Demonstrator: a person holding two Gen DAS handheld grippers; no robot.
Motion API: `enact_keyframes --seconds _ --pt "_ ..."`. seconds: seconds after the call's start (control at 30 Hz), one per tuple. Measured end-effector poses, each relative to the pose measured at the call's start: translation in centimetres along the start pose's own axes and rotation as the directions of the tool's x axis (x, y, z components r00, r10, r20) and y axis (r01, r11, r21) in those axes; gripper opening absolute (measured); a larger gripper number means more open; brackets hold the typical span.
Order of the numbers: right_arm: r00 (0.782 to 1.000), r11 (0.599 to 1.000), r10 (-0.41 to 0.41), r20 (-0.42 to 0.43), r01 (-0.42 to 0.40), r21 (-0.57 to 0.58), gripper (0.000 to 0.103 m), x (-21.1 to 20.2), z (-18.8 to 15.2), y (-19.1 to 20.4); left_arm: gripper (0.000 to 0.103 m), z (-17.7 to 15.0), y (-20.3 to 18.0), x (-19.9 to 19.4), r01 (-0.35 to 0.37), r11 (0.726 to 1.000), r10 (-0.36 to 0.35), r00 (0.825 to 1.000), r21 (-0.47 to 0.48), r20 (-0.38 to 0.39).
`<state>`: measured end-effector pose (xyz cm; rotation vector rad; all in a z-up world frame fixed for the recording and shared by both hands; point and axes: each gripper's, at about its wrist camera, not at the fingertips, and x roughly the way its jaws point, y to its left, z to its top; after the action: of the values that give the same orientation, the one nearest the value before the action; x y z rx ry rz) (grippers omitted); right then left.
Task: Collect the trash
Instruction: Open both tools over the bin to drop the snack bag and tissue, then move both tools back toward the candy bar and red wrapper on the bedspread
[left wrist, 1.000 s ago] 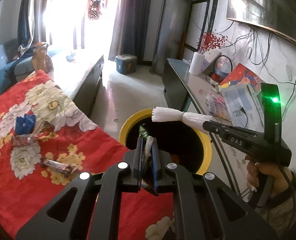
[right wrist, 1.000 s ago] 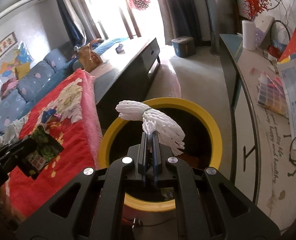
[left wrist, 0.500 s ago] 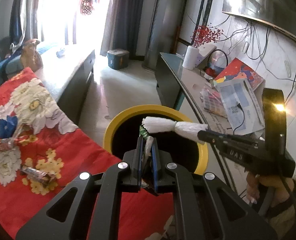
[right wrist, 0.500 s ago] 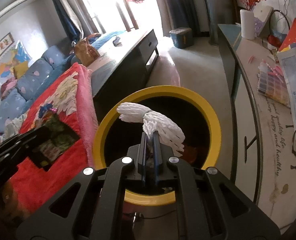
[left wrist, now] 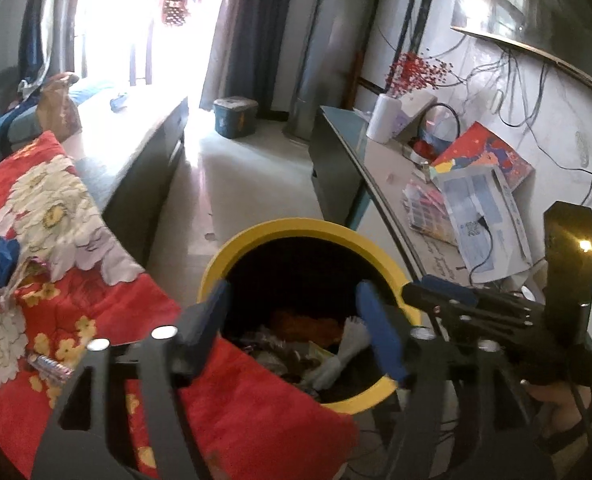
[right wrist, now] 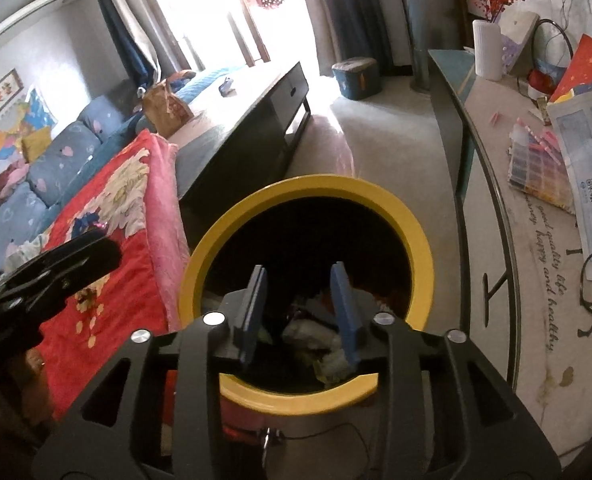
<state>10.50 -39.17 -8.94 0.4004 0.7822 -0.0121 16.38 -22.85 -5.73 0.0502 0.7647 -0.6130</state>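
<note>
A yellow-rimmed trash bin [left wrist: 296,227] [right wrist: 307,186] stands on the floor between the red floral blanket and the side table. My left gripper [left wrist: 296,312] is open and empty over its near rim. My right gripper [right wrist: 299,292] is open and empty above the bin's mouth; it also shows in the left wrist view [left wrist: 475,312]. Inside the bin lie the white foam net [left wrist: 341,354] and mixed wrappers [right wrist: 307,328]. On the blanket [left wrist: 96,312] remain a candy wrapper [left wrist: 50,364] and a blue wrapper [left wrist: 0,258].
A dark low table [right wrist: 240,132] stands beyond the blanket. A side table [right wrist: 535,220] at the right carries papers, a colour card and cables. A blue storage box [left wrist: 234,114] stands on the floor near the curtains. A sofa [right wrist: 36,168] is at the far left.
Both grippers opened over the bin. The green wrapper left the left gripper and the white foam net left the right gripper; both now lie inside the bin.
</note>
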Motion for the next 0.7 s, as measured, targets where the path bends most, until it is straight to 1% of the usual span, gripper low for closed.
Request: enact_keyframes --seconds 0.07,0.13,0.27,0.43,0.7 --pt "1.000 1.000 0.002 0.010 -0.002 0.005 0.036 -0.2 0.1 0.0 0.080 -0.1 0.4 -0.4 -0.014 1.000 0.014 1.000 -0.009 0.008" --pt "1.000 1.000 0.008 0.024 -0.008 0.004 0.038 -0.4 0.1 0.2 0.084 -0.1 0.7 -0.9 -0.037 0.999 0.038 0.999 -0.012 0.021" --pt "0.998 1.000 0.024 0.051 -0.024 -0.003 0.047 -1.0 0.3 0.8 0.087 -0.2 1.6 -2.2 -0.067 0.997 0.068 0.997 -0.027 0.046" --pt "0.996 0.999 0.048 0.076 -0.046 -0.024 0.050 -1.7 0.5 1.9 0.088 -0.5 3.0 -3.9 -0.105 0.993 0.109 0.991 -0.058 0.074" --pt "0.991 0.993 0.093 0.095 -0.086 -0.076 0.051 -2.4 0.5 4.2 0.088 -0.9 5.7 -6.4 -0.141 0.982 0.155 0.982 -0.128 0.107"
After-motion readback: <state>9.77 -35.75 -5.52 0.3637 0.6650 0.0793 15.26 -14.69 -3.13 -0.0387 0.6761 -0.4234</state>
